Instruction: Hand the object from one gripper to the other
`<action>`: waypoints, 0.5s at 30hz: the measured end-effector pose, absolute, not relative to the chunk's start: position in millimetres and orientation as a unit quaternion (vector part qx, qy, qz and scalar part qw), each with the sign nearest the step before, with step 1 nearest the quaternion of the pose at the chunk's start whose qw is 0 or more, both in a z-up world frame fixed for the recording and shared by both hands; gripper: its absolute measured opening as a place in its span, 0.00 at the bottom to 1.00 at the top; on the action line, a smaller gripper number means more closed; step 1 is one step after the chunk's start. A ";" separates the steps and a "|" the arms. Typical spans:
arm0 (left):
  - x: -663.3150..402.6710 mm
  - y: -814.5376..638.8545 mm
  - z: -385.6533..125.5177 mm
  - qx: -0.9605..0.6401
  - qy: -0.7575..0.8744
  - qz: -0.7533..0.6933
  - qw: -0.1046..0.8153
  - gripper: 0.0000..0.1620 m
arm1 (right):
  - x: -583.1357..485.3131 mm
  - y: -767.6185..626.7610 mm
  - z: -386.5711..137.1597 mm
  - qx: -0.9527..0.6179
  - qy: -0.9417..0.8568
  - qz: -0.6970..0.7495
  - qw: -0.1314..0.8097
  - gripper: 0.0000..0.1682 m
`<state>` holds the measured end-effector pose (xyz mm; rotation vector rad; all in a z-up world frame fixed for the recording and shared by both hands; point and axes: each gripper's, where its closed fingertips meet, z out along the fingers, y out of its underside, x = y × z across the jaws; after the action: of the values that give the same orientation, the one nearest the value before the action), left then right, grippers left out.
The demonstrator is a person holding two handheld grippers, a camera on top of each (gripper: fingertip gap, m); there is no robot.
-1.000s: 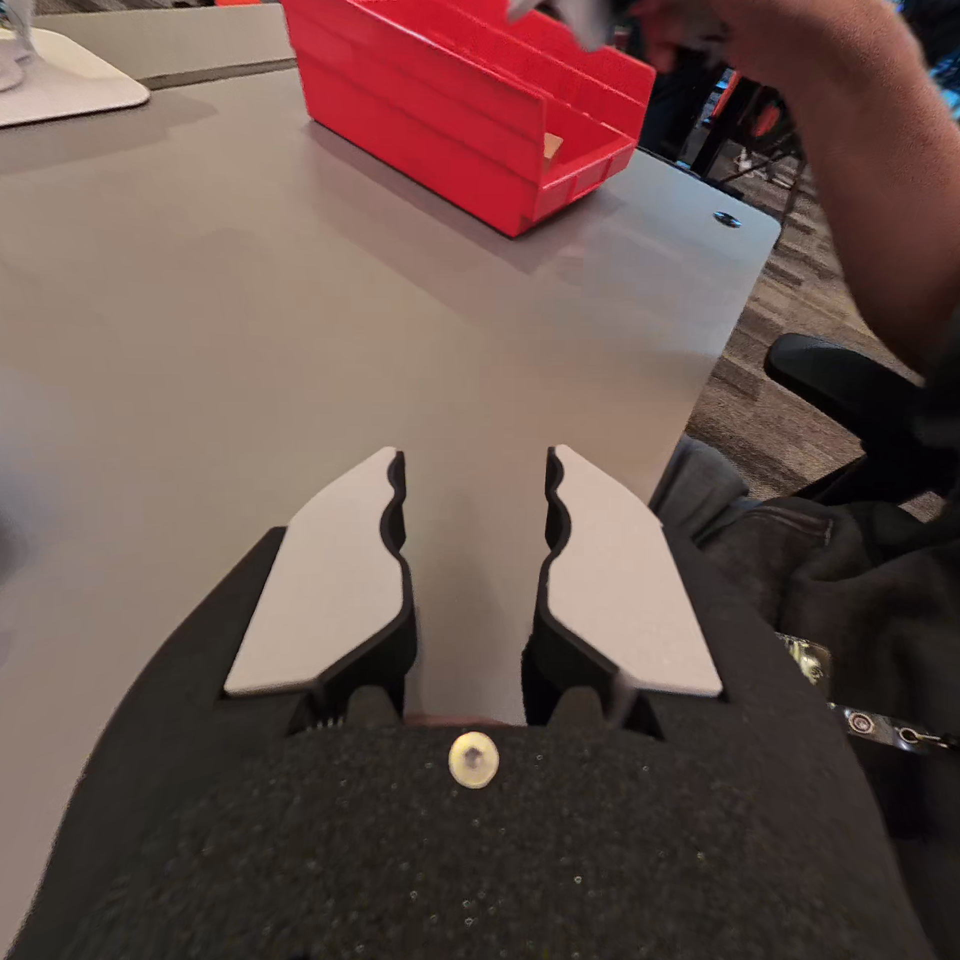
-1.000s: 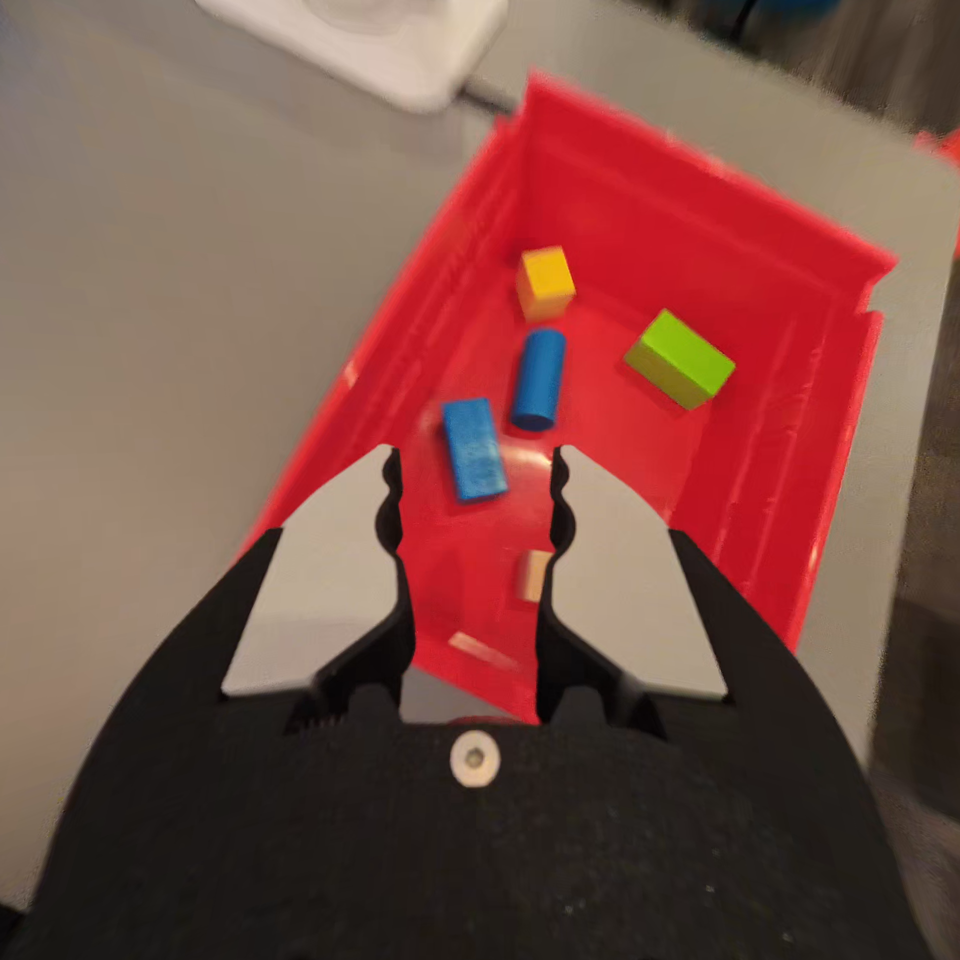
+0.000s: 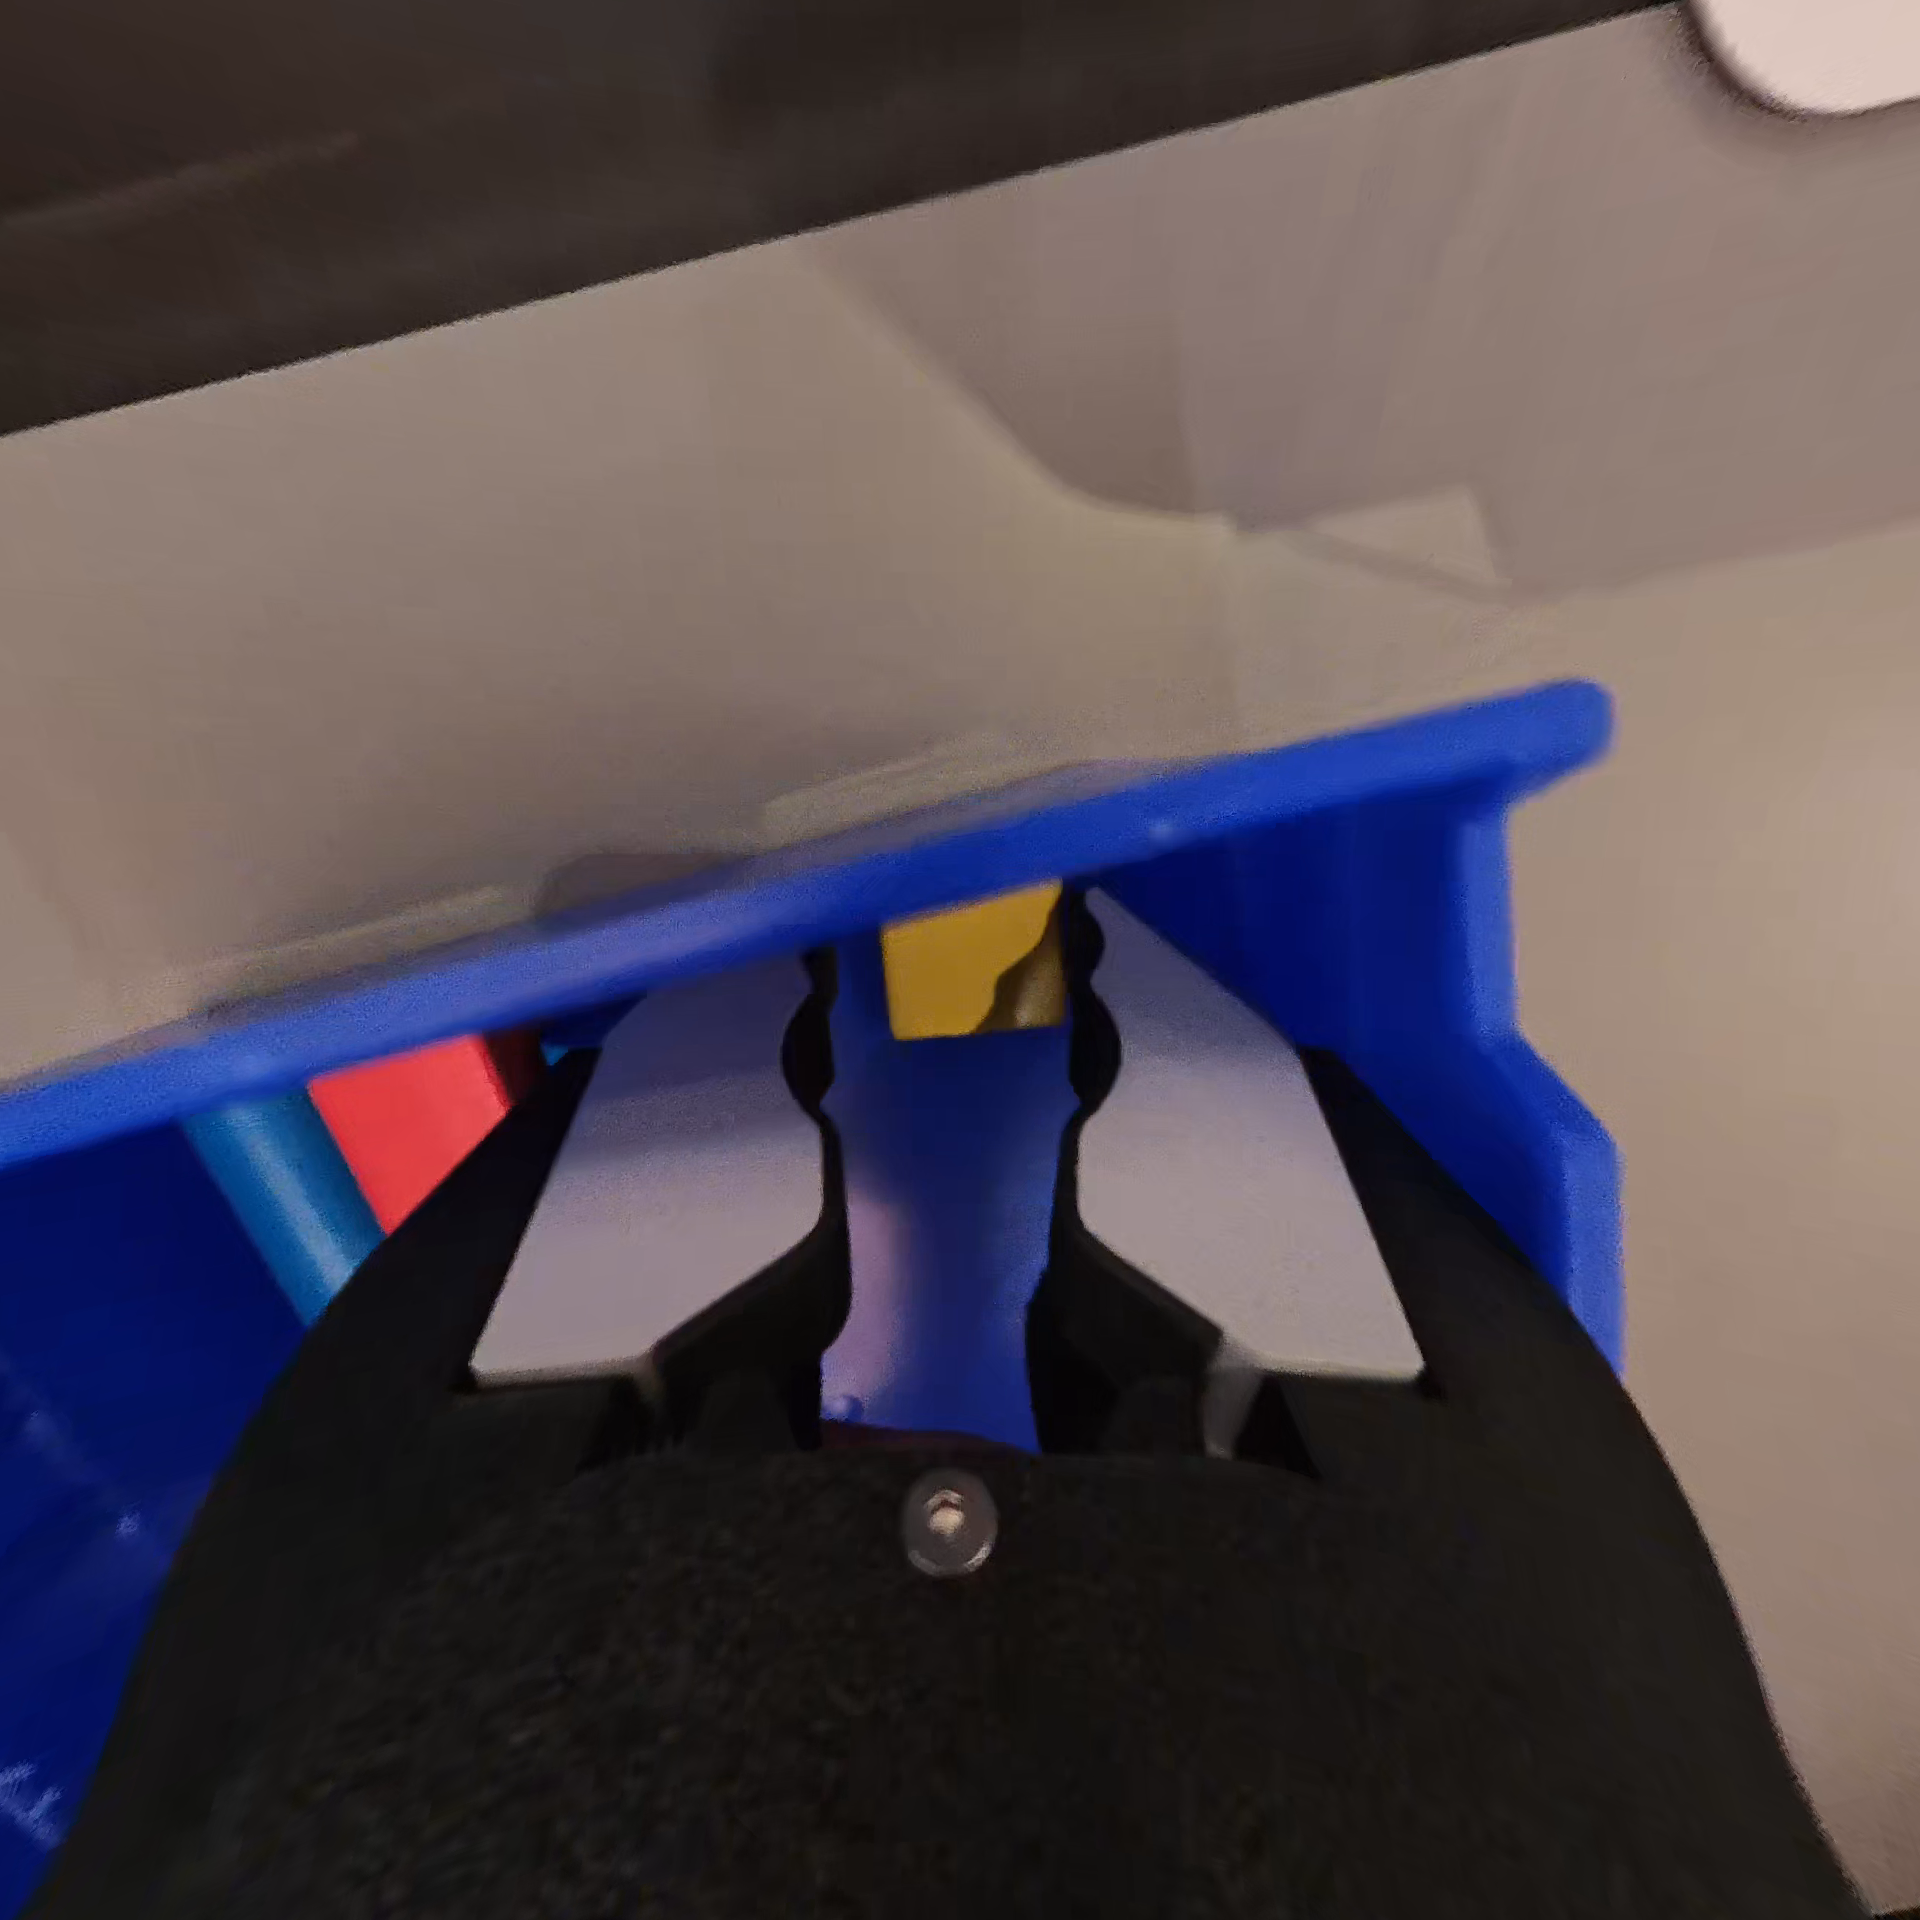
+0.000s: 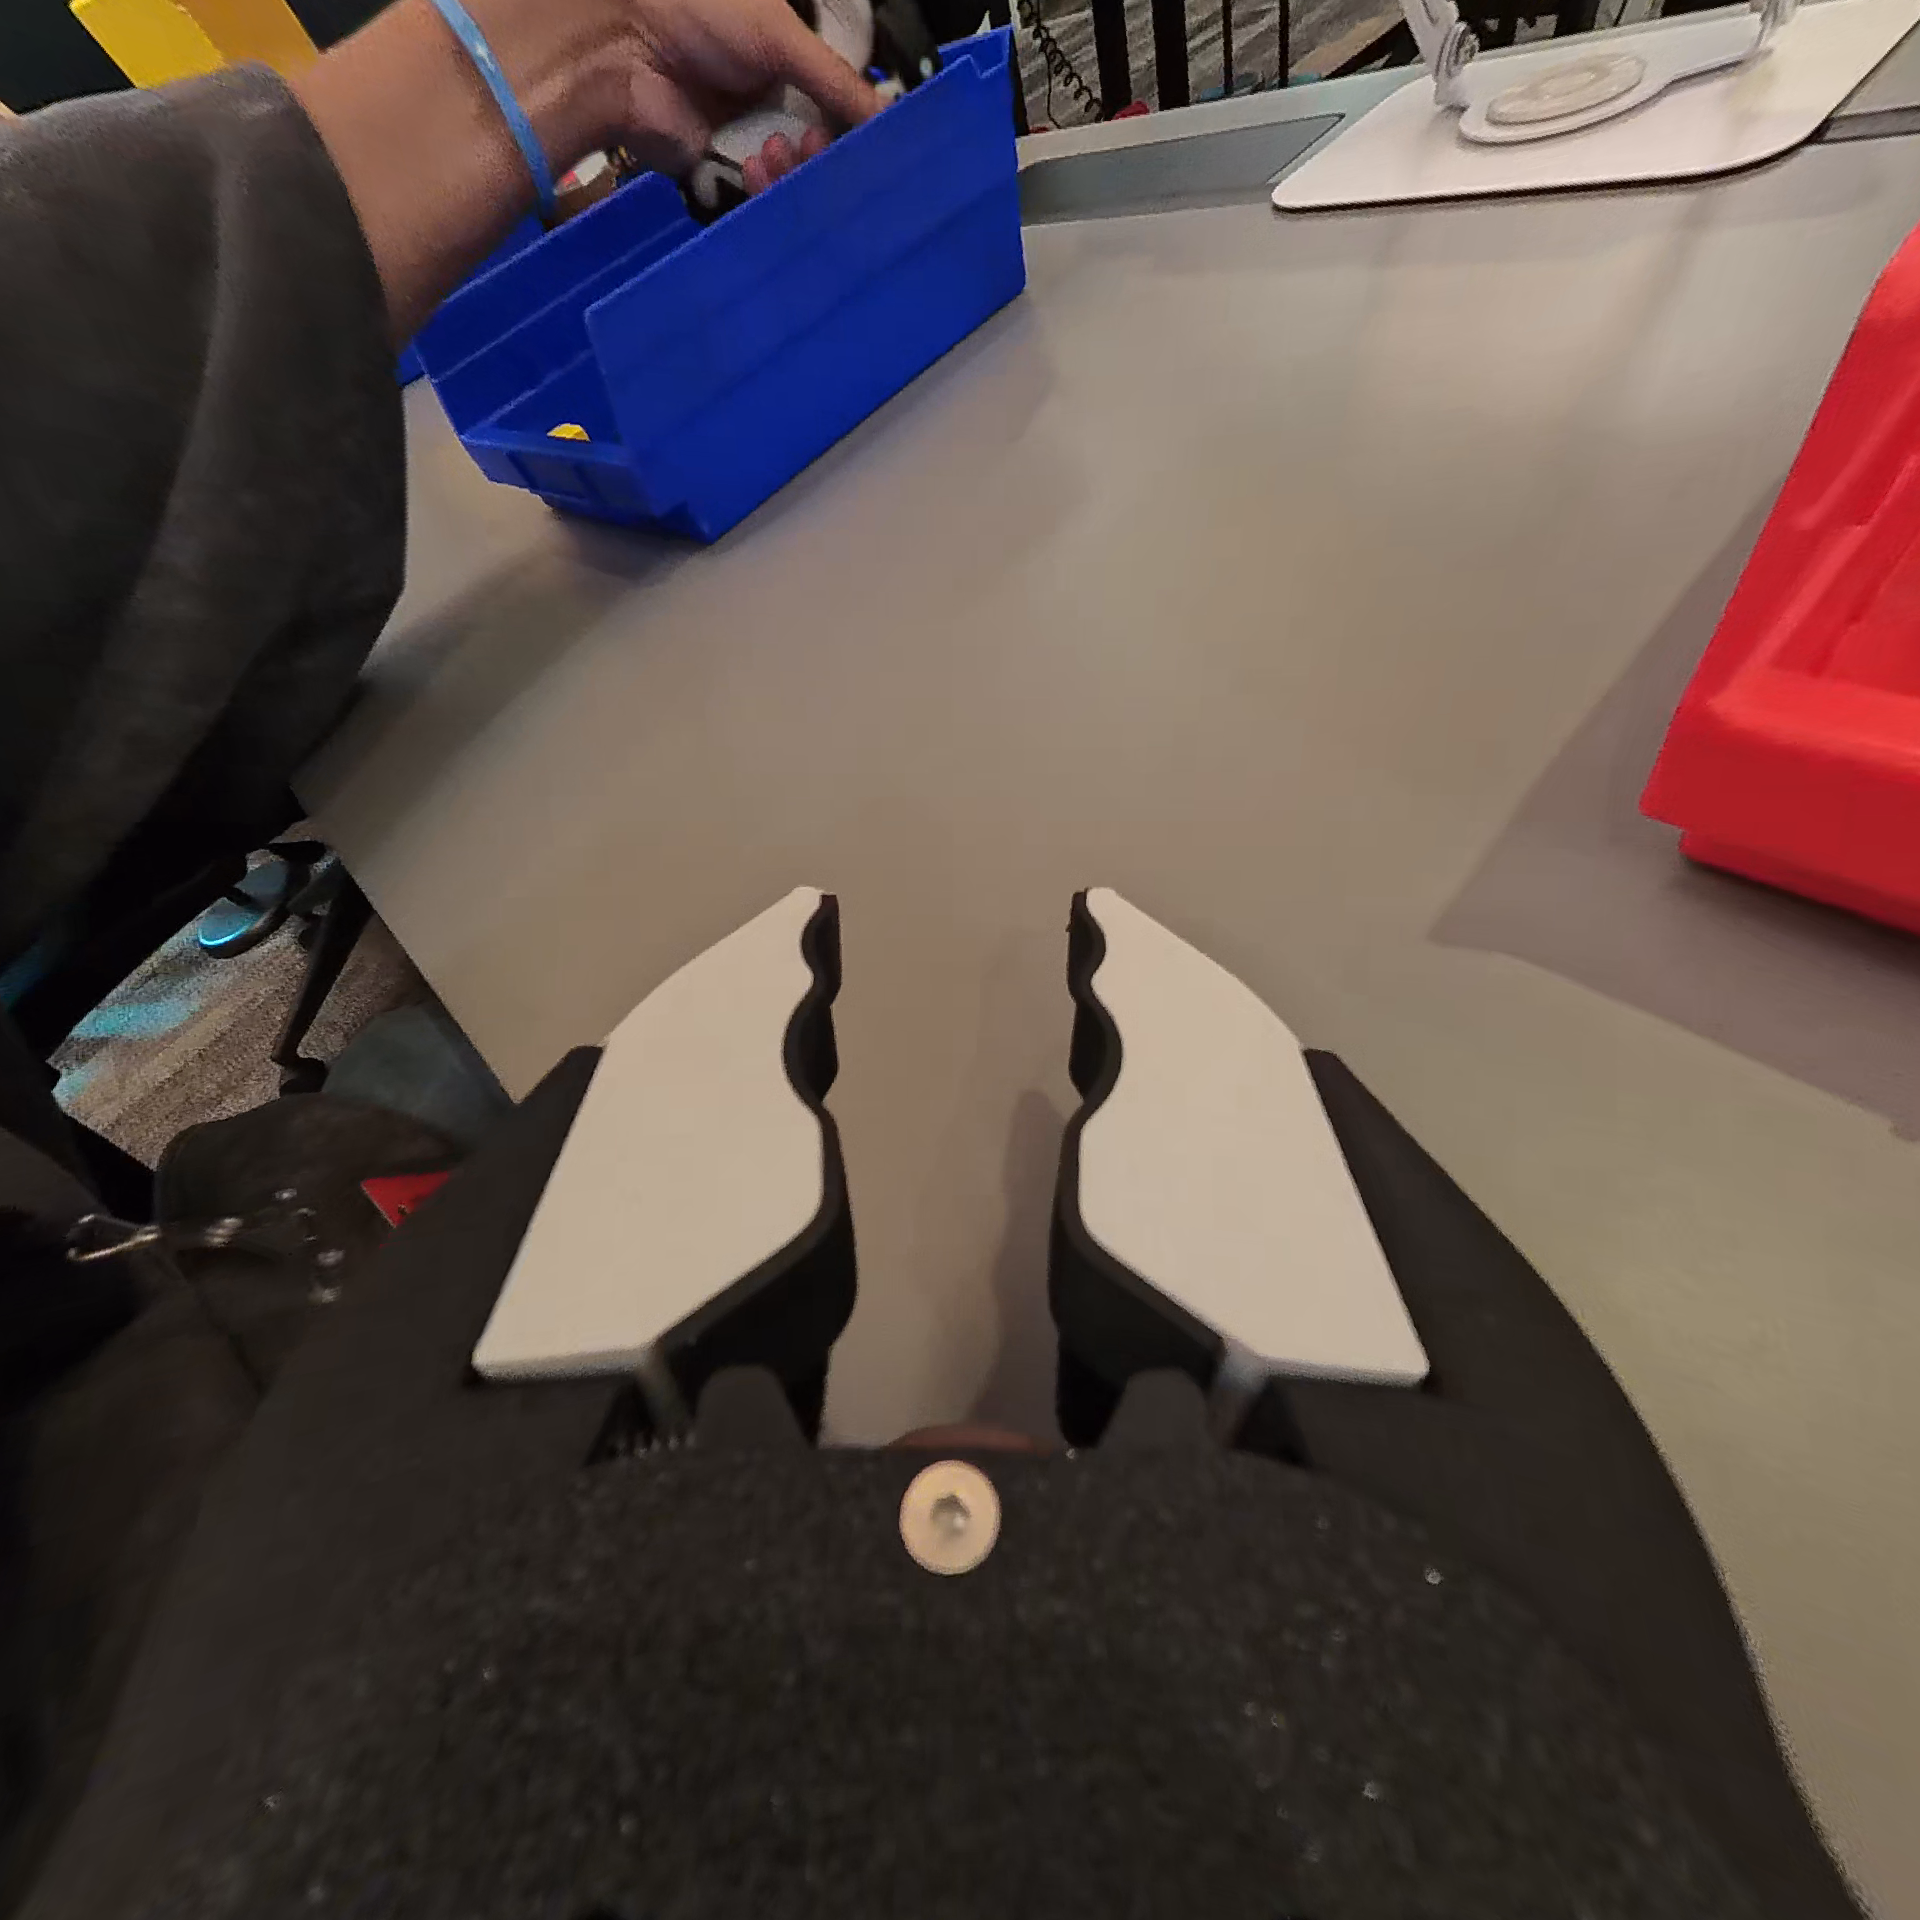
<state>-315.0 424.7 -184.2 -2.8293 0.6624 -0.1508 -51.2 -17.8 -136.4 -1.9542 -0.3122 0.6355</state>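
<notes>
Left wrist view: left claw (image 3: 951,997), a second ago idle over bare grey worktop (image 3: 727,644) with a red bin beyond, now lowered into the blue bin (image 3: 1351,790). Fingers spread; yellow block (image 3: 940,977) sits between the tips at the bin's far wall, against the right finger, not yet pinched. Red block (image 3: 416,1122) and light-blue cylinder (image 3: 275,1195) lie to the left, apart from the claw.

Right wrist view: right claw (image 4: 951,925), formerly above the red bin (image 4: 1829,665), now withdrawn over the open worktop, spread, empty.

Judgement: pick-up stage; the left side fetches, the right side waits to receive.

Obscured: left view motion-blurred; yellow block's lower edge and floor contact unclear; cylinder's ends cut off by the wall and claw body. In the right view, the person's hand (image 4: 644,73) masks the left claw.
</notes>
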 end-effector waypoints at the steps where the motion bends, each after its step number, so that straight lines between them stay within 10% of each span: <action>1: -314.9 425.1 -187.3 -0.966 0.229 -0.050 0.111 0.22 | -51.2 -17.1 -136.8 -0.811 -0.129 0.264 0.506 0.25; 8: -321.7 400.5 -149.9 -0.949 0.239 -0.141 0.146 0.21 | -57.5 -10.0 -125.9 -0.803 -0.170 0.252 0.512 0.24; 15: -272.0 248.6 -27.2 -0.793 0.216 -0.527 0.215 0.21 | -93.4 31.3 -87.4 -0.713 -0.338 0.167 0.591 0.35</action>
<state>-272.0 248.6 -27.2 -2.1998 0.5985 -1.4625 -93.4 31.3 -87.4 -1.6587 -0.7857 0.3896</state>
